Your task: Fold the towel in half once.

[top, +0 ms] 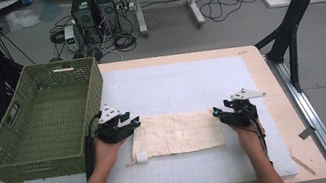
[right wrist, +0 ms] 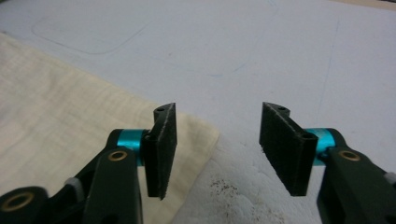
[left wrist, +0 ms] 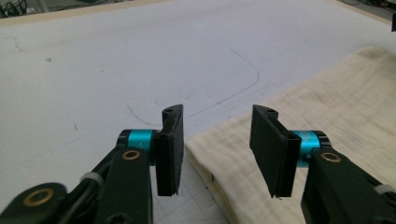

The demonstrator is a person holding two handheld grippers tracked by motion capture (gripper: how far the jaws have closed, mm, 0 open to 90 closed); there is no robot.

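Note:
A cream cloth [top: 178, 133] lies folded into a long flat strip on the white gridded mat [top: 174, 79]. My left gripper [top: 135, 123] is at the strip's far left corner, open. In the left gripper view, the cloth's edge [left wrist: 336, 107] lies below and between the spread jaws of the left gripper [left wrist: 217, 112], and the pads do not press on it. My right gripper [top: 216, 111] is at the far right corner, also open. In the right gripper view, the cloth's corner [right wrist: 60, 93] lies under the left jaw of the right gripper [right wrist: 219, 109], with bare mat between the pads.
A green woven basket [top: 92, 104] stands at the table's left side, close behind my left hand. A small white tag [top: 141, 157] sticks out at the cloth's near left corner. The wooden table edge [top: 271, 82] runs along the right. Cables and computer cases sit on the floor beyond.

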